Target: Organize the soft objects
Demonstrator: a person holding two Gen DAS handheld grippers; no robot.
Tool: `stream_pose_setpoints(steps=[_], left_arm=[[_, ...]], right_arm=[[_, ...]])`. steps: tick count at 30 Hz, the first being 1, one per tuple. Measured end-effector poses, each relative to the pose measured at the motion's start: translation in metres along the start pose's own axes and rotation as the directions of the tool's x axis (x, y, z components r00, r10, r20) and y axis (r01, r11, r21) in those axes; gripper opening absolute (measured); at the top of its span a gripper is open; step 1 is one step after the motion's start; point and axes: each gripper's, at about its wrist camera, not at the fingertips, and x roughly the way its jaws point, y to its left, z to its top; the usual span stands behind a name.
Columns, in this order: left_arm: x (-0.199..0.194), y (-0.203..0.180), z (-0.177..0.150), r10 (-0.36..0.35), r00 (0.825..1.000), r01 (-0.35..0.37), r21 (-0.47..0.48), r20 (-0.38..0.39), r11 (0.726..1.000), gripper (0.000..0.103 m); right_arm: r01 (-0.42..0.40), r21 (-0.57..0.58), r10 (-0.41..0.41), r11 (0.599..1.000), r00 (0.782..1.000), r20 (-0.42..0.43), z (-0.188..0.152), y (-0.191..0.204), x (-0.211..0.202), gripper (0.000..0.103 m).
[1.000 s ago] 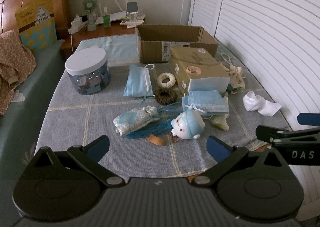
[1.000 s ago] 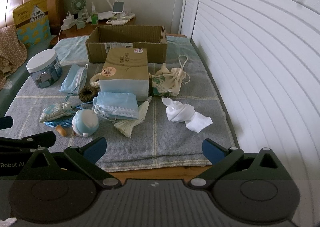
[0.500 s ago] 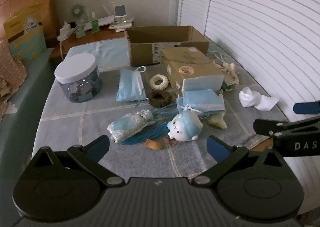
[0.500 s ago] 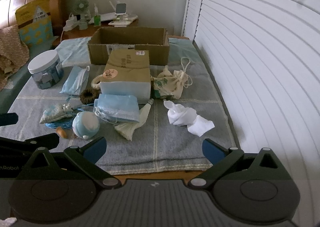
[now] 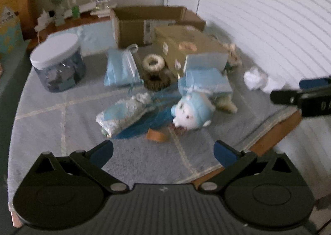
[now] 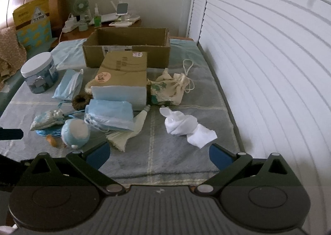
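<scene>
Soft objects lie on a grey cloth [image 6: 175,158]: a blue-and-white plush toy [image 5: 192,110] [image 6: 75,131], a patterned blue pouch [image 5: 124,113], blue face-mask packs [image 5: 121,67] [image 6: 110,114], two hair scrunchies [image 5: 154,63], a white crumpled cloth [image 6: 186,127] and a printed drawstring bag [image 6: 169,90]. An open cardboard box [image 6: 126,48] stands at the back. My left gripper [image 5: 163,152] is open and empty, just short of the plush. My right gripper [image 6: 159,154] is open and empty, near the white cloth.
A closed brown package [image 6: 124,71] sits mid-table. A clear jar with a white lid [image 5: 58,63] stands at the left. A louvered white wall [image 6: 269,59] runs along the right. A nightstand with small items [image 6: 99,22] is behind the box.
Both grippers moved forward over the table's front edge, toward the objects. The left view also swung left and is blurred. Both stay open and empty.
</scene>
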Motion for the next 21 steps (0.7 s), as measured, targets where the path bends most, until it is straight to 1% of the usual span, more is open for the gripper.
stream_pose_setpoints(steps=[6, 7, 10, 15, 19, 21], left_arm=[[0.019, 0.002, -0.006, -0.017, 0.999, 0.019, 0.035, -0.041, 0.999, 0.102], [0.019, 0.000, -0.007, -0.011, 1.000, 0.013, 0.062, -0.028, 0.998, 0.102], [0.023, -0.004, -0.008, 0.007, 1.000, -0.004, 0.113, -0.021, 0.994, 0.103], [0.025, -0.002, -0.009, 0.004, 1.000, -0.004, 0.122, 0.000, 0.992, 0.103], [0.024, 0.000, -0.014, 0.000, 0.999, -0.005, 0.127, 0.041, 0.992, 0.103], [0.024, 0.000, -0.014, 0.002, 0.999, -0.007, 0.126, 0.045, 0.992, 0.103]], right_arm=[[0.000, 0.006, 0.000, 1.000, 1.000, -0.010, 0.000, -0.008, 0.016, 0.103], [0.000, 0.007, 0.000, 1.000, 1.000, -0.011, 0.000, -0.010, 0.018, 0.103], [-0.003, 0.017, 0.003, 1.000, 1.000, -0.018, -0.001, -0.014, 0.025, 0.103], [-0.013, 0.034, 0.014, 0.999, 0.999, -0.033, -0.004, -0.019, 0.035, 0.103], [-0.023, 0.034, 0.024, 0.999, 0.999, -0.035, -0.006, -0.018, 0.039, 0.103], [-0.033, 0.034, 0.034, 0.999, 0.999, -0.034, -0.006, -0.019, 0.040, 0.103]])
